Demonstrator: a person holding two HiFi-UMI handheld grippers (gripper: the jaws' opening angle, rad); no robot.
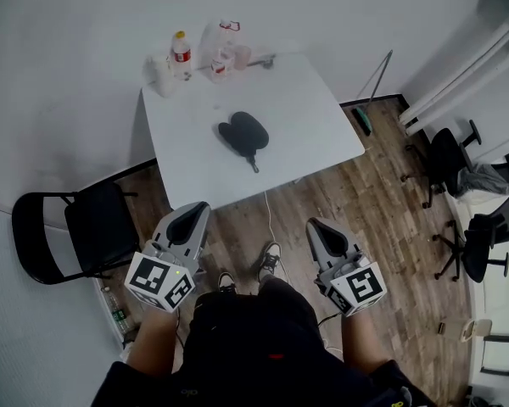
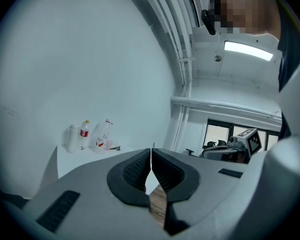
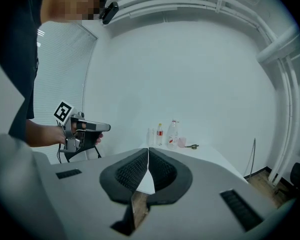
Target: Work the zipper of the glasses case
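**Surroundings.** A white worktop point(image 1: 314, 100) stands on a wooden floor point(image 1: 382, 219). At its far left corner stands a cluster: a red-labelled bottle point(image 1: 181, 55), a clear bottle point(image 1: 225, 47), a pink cup point(image 1: 242, 56) and a white container point(image 1: 159, 76). A small dark item point(image 1: 265, 60) lies just beside the cup. A black folding chair point(image 1: 76, 231) sits off the worktop's left edge, and office chairs point(image 1: 450, 155) stand well apart beyond the right edge. A thin cable point(image 1: 270, 219) hangs from the near edge to the floor, between the worktop and the person's shoes point(image 1: 270, 257).

**Tools.** The left tool point(image 1: 189, 219) and the right tool point(image 1: 322, 234) are both held over the floor, short of the near edge. In each gripper view the ribbed pads are pressed together with nothing between them.

**Task item.** The black glasses case point(image 1: 243, 132) lies near the middle of the worktop, alone and well apart from the corner cluster. It sits ahead of both tools, between their lines, touched by neither.

**Orientation.** The case shows two rounded lobes side by side. A thin strap point(image 1: 254, 163) runs from it toward the near edge. Its long axis cannot be told.
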